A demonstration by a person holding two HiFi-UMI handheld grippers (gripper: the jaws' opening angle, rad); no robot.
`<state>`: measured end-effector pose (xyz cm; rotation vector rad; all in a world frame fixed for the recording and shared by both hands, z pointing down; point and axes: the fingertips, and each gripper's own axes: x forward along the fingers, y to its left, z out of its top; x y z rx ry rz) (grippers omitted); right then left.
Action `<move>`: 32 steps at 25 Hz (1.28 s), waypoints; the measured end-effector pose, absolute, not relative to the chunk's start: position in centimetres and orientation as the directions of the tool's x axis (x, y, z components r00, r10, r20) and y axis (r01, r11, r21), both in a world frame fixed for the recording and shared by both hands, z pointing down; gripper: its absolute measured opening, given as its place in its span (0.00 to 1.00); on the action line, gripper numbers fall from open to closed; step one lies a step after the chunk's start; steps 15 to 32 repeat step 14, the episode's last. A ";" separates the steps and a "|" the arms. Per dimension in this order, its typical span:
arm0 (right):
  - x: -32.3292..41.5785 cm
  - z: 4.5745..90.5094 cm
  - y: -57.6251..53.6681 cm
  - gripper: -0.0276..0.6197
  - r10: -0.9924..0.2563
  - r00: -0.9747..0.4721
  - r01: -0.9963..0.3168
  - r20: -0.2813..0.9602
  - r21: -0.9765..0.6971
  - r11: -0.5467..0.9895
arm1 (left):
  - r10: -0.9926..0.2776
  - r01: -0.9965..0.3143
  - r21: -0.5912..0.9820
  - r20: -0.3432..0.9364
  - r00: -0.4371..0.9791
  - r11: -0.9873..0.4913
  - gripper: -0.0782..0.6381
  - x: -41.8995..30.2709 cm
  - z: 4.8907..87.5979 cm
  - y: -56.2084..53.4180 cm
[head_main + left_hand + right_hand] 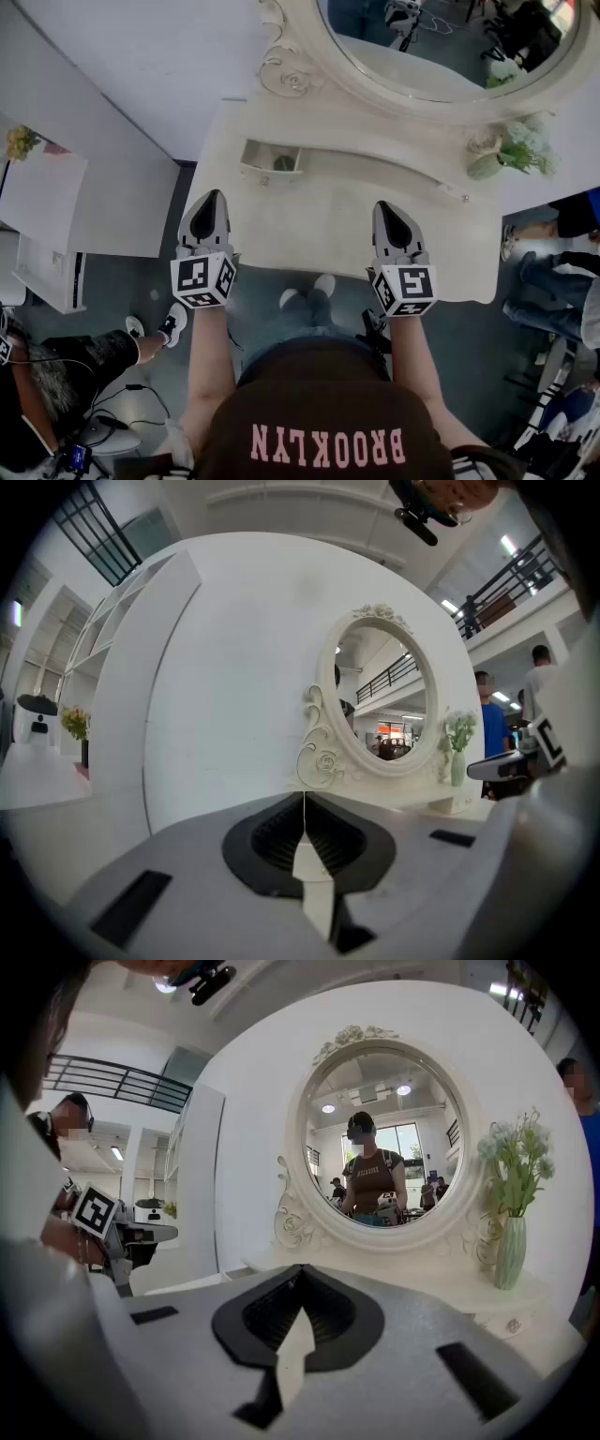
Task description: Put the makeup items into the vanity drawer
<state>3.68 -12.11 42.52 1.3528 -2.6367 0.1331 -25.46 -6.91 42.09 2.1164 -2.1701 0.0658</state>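
Left gripper (216,199) pinched fully together, nothing between; right gripper (384,208) likewise closed and empty. Both held near level, side by side but well apart, tips just over the front edge of the counter (319,225), aimed toward the mirror (450,42). Probably a ready pose, squared up to the vanity before any pick. Beyond the left one, at the back left of the counter, small drawer (271,161) standing open, presumably so as to receive the makeup items. One dark thing (284,164) inside, too small to identify. No makeup items to be made out on the bare top. Vase of flowers (506,150) at the back right, well clear of the drawer. Judged: task either barely begun or nearly over; cannot tell which.
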 end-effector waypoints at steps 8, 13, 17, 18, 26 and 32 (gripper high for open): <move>3.5 42.2 -11.9 0.03 -0.796 -0.572 -0.812 0.196 0.004 0.584 | -0.995 -0.998 0.052 0.094 -0.032 0.037 0.12 -26.0 41.7 -6.5; 3.5 41.8 -11.8 0.03 -0.795 -0.578 -0.808 0.186 0.006 0.589 | -0.997 -0.998 0.056 0.078 -0.026 0.030 0.12 -25.8 41.1 -6.6; 3.6 41.7 -11.8 0.03 -0.796 -0.577 -0.809 0.182 0.006 0.588 | -0.997 -0.998 0.056 0.074 -0.023 0.027 0.12 -25.7 41.0 -6.7; 3.6 41.7 -11.8 0.03 -0.796 -0.577 -0.809 0.182 0.006 0.588 | -0.997 -0.998 0.056 0.074 -0.023 0.027 0.12 -25.7 41.0 -6.7; 3.6 41.7 -11.8 0.03 -0.796 -0.577 -0.809 0.182 0.006 0.588 | -0.997 -0.998 0.056 0.074 -0.023 0.027 0.12 -25.7 41.0 -6.7; 3.6 41.7 -11.8 0.03 -0.796 -0.577 -0.809 0.182 0.006 0.588 | -0.997 -0.998 0.056 0.074 -0.023 0.027 0.12 -25.7 41.0 -6.7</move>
